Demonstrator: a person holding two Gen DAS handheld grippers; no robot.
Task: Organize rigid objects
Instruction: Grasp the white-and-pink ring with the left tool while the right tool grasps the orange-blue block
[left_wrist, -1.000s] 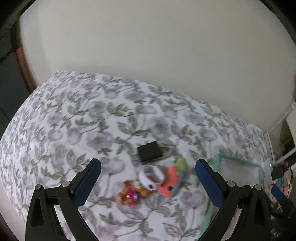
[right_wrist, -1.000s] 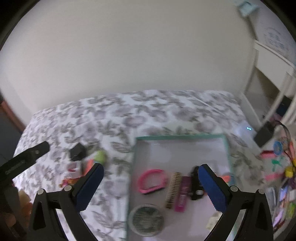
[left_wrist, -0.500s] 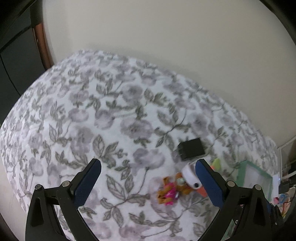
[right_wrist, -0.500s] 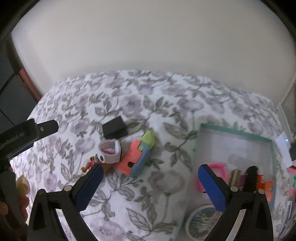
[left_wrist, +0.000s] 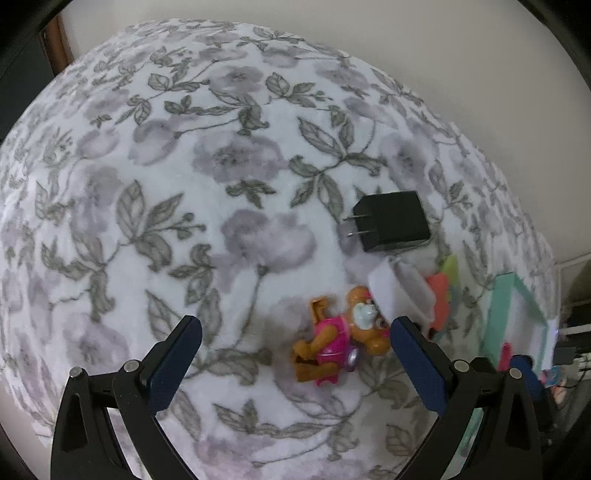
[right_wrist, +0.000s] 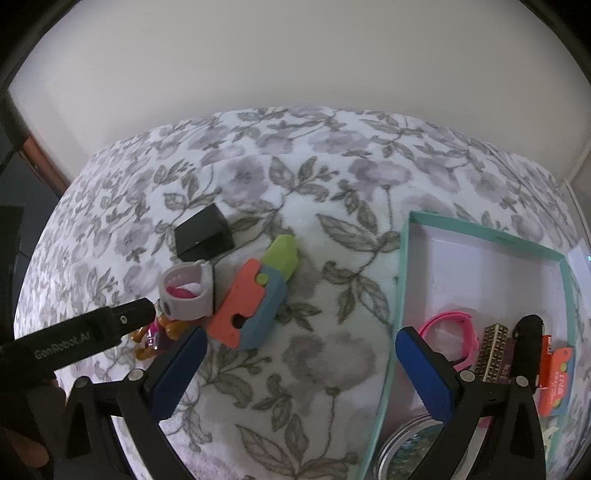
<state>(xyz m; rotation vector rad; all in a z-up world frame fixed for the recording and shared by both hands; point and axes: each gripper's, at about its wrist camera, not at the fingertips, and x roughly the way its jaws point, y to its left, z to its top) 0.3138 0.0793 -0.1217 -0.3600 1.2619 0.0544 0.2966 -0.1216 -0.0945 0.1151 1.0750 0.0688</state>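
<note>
On the floral bedspread lie a black plug adapter (left_wrist: 392, 220) (right_wrist: 204, 233), a white ring-shaped band (left_wrist: 402, 291) (right_wrist: 187, 291), an orange bear figure in pink (left_wrist: 338, 338) (right_wrist: 155, 334) and a coral, blue and green block toy (right_wrist: 255, 295) (left_wrist: 441, 295). My left gripper (left_wrist: 293, 363) is open and hangs just above the bear, which sits between its fingers nearer the right one. My right gripper (right_wrist: 297, 369) is open over bare bedspread, the block toy just beyond its left finger. The teal-rimmed tray (right_wrist: 404, 258) (left_wrist: 517, 291) lies to the right.
The tray holds a pink bracelet (right_wrist: 452, 325), a gold comb-like piece (right_wrist: 493, 350), a black item (right_wrist: 528, 347), an orange pack (right_wrist: 556, 380) and a round tin (right_wrist: 410, 450). A cream wall runs behind the bed. The left gripper's body (right_wrist: 77, 339) reaches in from the left.
Both grippers have come down and closer to the cluster of small objects. The left one swung so the bear now lies between its fingers; the right one shifted left away from the tray.
</note>
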